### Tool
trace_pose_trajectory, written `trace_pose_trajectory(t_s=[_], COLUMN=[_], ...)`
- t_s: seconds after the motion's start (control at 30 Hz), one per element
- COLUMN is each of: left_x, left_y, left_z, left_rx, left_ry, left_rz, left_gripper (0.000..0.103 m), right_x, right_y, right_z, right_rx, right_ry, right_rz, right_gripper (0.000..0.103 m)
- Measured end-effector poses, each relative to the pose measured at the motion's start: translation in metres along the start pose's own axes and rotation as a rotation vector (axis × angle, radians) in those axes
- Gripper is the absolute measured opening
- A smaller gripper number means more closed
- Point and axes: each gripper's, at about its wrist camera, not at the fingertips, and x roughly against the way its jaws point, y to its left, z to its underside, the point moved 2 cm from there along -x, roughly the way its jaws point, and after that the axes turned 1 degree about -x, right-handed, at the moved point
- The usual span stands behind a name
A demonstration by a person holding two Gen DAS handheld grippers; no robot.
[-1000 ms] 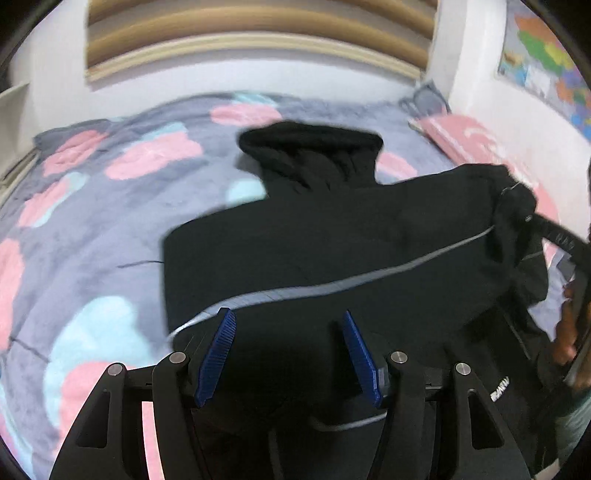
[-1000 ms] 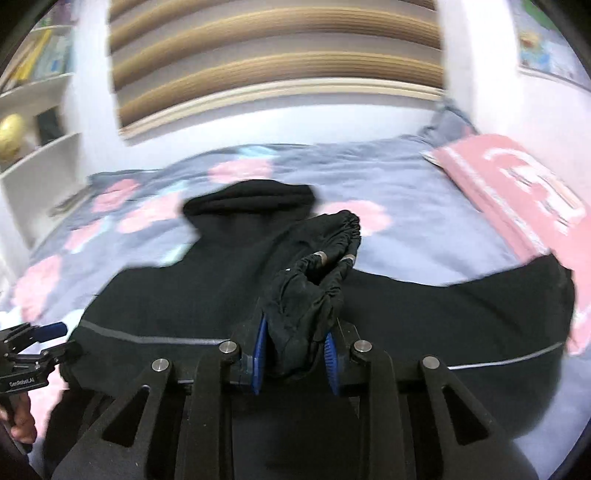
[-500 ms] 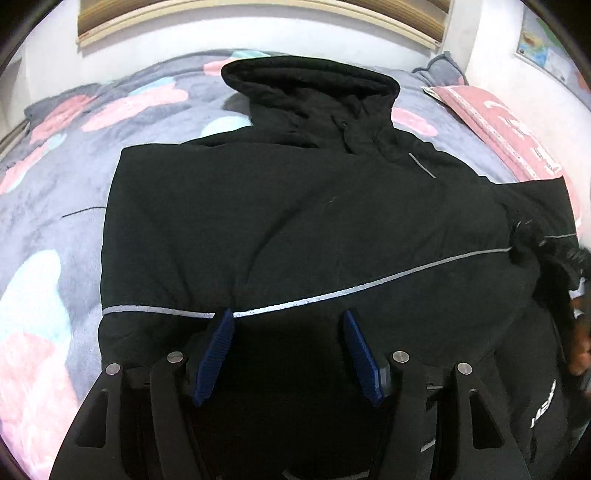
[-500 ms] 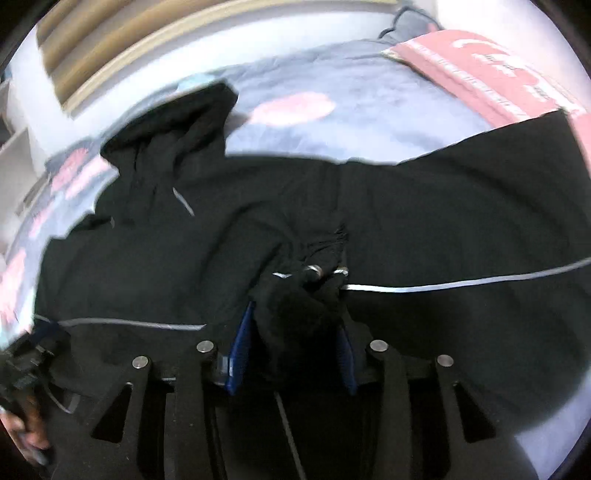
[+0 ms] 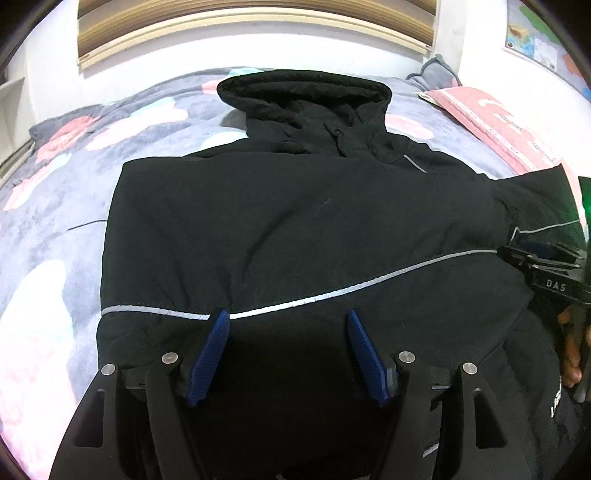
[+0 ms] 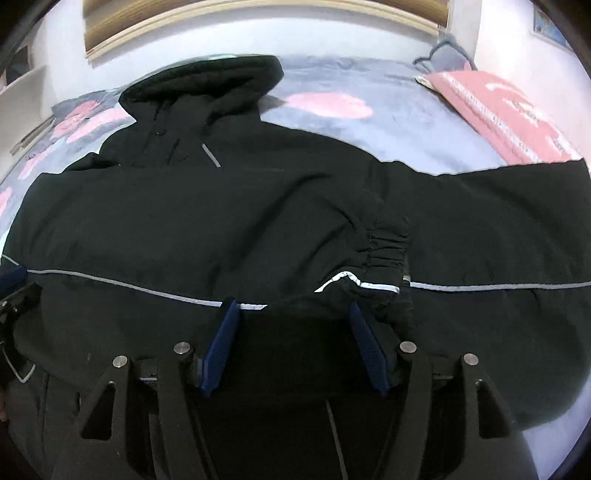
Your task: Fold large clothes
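A large black hooded jacket (image 5: 295, 229) with a thin grey reflective stripe lies spread on the bed, hood (image 5: 303, 96) toward the wall. It also fills the right wrist view (image 6: 221, 221). One sleeve is folded across the body, its elastic cuff (image 6: 384, 254) lying just ahead of my right gripper (image 6: 293, 317). That gripper is open and empty over the jacket. My left gripper (image 5: 288, 325) is open and empty above the jacket's lower part. The right gripper shows at the right edge of the left wrist view (image 5: 546, 266).
The bed has a grey blanket (image 5: 55, 206) with pink and pale blue patches. A pink pillow (image 5: 491, 118) lies at the right by the wall. A wooden headboard (image 5: 236, 18) runs along the back. A shelf (image 6: 22, 96) stands at the left.
My right gripper carried the sleeve cuff over the jacket body, lowered it and opened, leaving the cuff lying there. The left gripper stayed open and moved closer over the jacket.
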Motion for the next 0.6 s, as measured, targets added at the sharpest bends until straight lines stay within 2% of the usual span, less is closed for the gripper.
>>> trace_pose_trajectory(t_s=[0.13,0.3,0.43,0.53,0.6], left_x=[-0.001,0.013,0.043,0.057,0.061], left_y=[-0.003,-0.012,-0.05,-0.098,-0.136], left_z=[0.001,-0.006,-0.018,-0.033,-0.042], left_rx=[-0.014,-0.011,-0.01,-0.061,-0.101], left_ry=[0.002,0.058,0.014,-0.016,-0.033], left_rz=[-0.023,-0.076,0.006,0.049,0.088], left_gripper=[0.069,0.069,0.069,0.069,0.069], right_x=[0.005,0.031,0.09,0.129,0.151], right_y=[0.003,0.0,-0.026,-0.06,-0.098], right_z=[0.003,0.007,0.007,0.002,0.001], right_rx=[0.013,0.048,0.024,0.014,-0.009], right_ry=[-0.015,-0.026,-0.116,-0.186,-0.224], right_rz=[0.015,-0.005,-0.1,-0.076,-0.051], right_gripper=[0.067,0.067,0.067,0.068,0.069])
